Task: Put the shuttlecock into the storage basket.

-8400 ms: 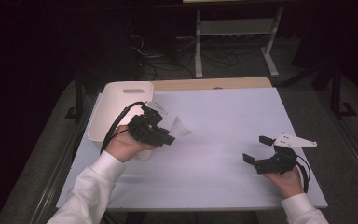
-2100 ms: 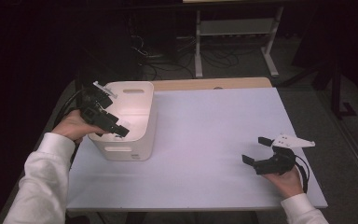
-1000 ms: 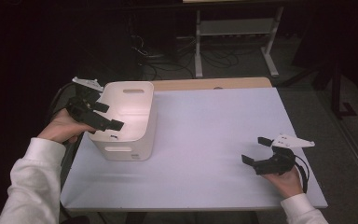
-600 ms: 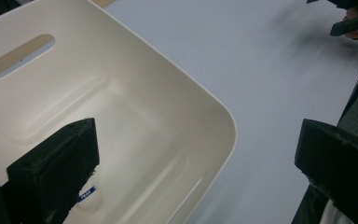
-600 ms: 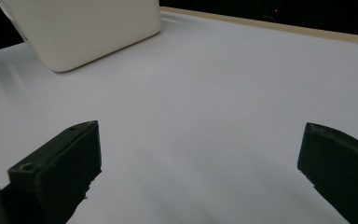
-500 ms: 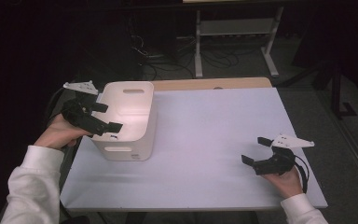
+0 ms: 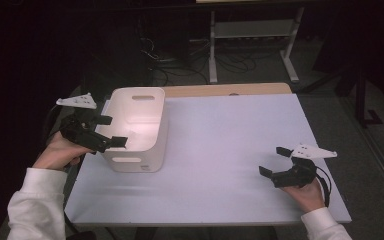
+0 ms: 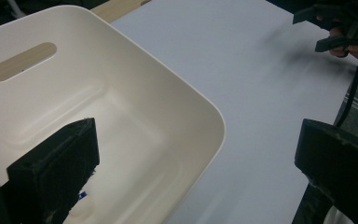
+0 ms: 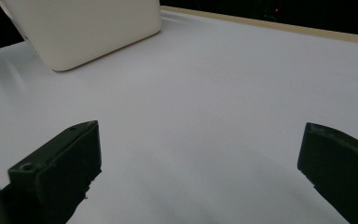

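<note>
A white plastic bin [image 7: 139, 150] with slot handles stands on the left of the white table [image 7: 220, 135]. My left gripper [image 7: 112, 131] hovers at the bin's left rim, open, with nothing between its jaws. In the left gripper view the left gripper [image 8: 196, 154] looks down into the bin [image 8: 135, 107], one jaw over the inside and one over the table. A small blue mark shows on the bin's floor by the jaw. My right gripper [image 7: 274, 161] rests open near the table's front right, holding nothing. In the right gripper view the right gripper [image 9: 200, 149] spans bare table.
A wooden strip [image 7: 225, 90] runs along the table's far edge. Beyond it, on the dark floor, stand a metal frame [image 7: 252, 35] and cables. The bin [image 9: 88, 28] shows far off in the right gripper view, and the right gripper [image 8: 340, 28] shows in the left gripper view.
The left gripper held a clear bag beside the bin at first. It has since drawn back left past the bin's rim, open and holding nothing. The right gripper has stayed put.
</note>
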Demonstrator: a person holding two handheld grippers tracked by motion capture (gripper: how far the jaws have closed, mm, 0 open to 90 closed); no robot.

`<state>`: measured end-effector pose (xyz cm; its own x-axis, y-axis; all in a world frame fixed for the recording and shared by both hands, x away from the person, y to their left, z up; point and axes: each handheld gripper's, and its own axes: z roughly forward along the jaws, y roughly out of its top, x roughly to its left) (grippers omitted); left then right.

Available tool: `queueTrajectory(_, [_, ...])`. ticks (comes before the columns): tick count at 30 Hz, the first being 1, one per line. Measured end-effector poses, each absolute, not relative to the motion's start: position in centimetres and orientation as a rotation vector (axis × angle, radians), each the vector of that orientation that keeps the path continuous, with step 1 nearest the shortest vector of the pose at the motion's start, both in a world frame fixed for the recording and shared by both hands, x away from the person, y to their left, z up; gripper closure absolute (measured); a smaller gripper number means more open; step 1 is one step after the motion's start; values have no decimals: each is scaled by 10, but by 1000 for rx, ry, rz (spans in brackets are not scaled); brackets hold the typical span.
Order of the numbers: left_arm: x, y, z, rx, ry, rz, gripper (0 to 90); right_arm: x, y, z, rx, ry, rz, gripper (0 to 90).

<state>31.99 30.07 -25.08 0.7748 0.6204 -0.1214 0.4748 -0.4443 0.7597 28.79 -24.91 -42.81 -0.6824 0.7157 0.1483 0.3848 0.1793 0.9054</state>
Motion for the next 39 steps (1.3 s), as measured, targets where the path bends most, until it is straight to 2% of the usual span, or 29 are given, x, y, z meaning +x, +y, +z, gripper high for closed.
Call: queueTrajectory(39, [276,307,-295,1942,681,283,0,287,-249,-428,1055,2148,1491,0])
